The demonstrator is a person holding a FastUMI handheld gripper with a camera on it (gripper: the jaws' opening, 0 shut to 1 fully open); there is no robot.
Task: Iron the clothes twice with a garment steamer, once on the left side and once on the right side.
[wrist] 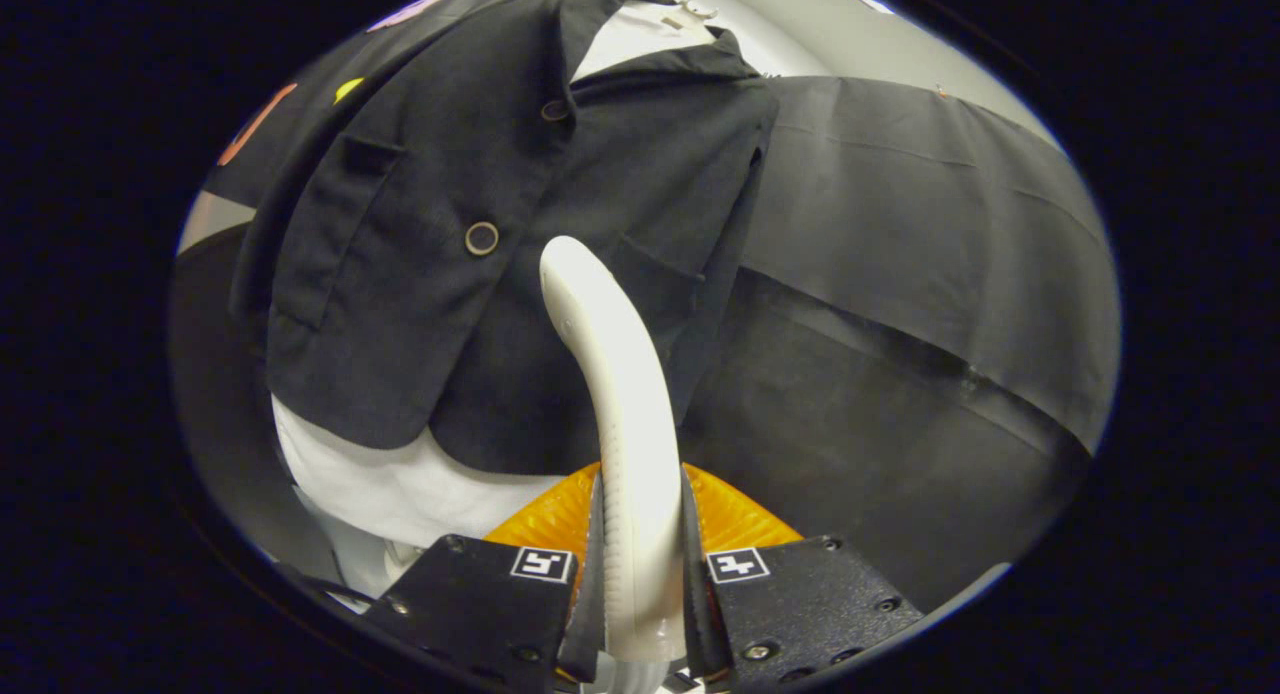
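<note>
Backdrop: a dark cloth wall [930, 234] is hung behind the scene, with a pale wall seen above it.
Clothes: a dark jacket [420, 274] is hung upright ahead of the fingers, over a white shirt [390, 484] that is seen at the collar and below the hem; two round buttons [481, 238] are set down its front.
Garment steamer: the white handle [620, 394] is held upright between the fingers, its curved top placed against the jacket front, just beside the lower button.
Hand-held gripper: the hand-held gripper [640, 564] is clamped on the steamer's handle, both fingers pressed to its sides.
</note>
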